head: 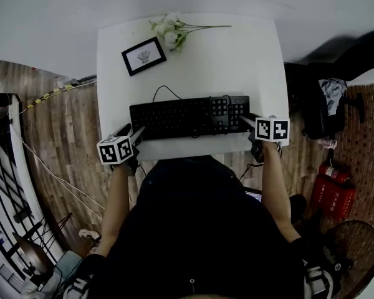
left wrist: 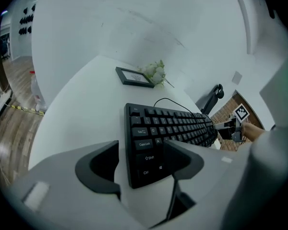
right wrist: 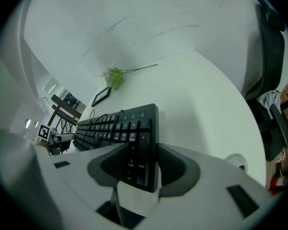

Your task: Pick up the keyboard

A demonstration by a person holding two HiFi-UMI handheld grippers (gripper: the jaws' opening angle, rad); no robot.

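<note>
A black keyboard (head: 187, 117) lies along the near edge of the white table (head: 249, 61), its cable (head: 165, 91) looping behind it. My left gripper (head: 136, 134) is at its left end. In the left gripper view the left gripper (left wrist: 141, 164) stands open around the keyboard (left wrist: 173, 126) corner with the Ctrl and Shift keys; the left pad is clear of it. My right gripper (head: 248, 120) is at the right end. In the right gripper view the right gripper (right wrist: 143, 166) has its pads against the number-pad end of the keyboard (right wrist: 115, 126).
A black picture frame (head: 144, 56) and a spray of white flowers (head: 171, 30) lie at the back of the table. A small round thing (right wrist: 235, 159) sits near the table's right edge. A black chair (head: 324, 104), red extinguishers (head: 330, 192) and a fan (head: 355, 248) stand on the floor at right.
</note>
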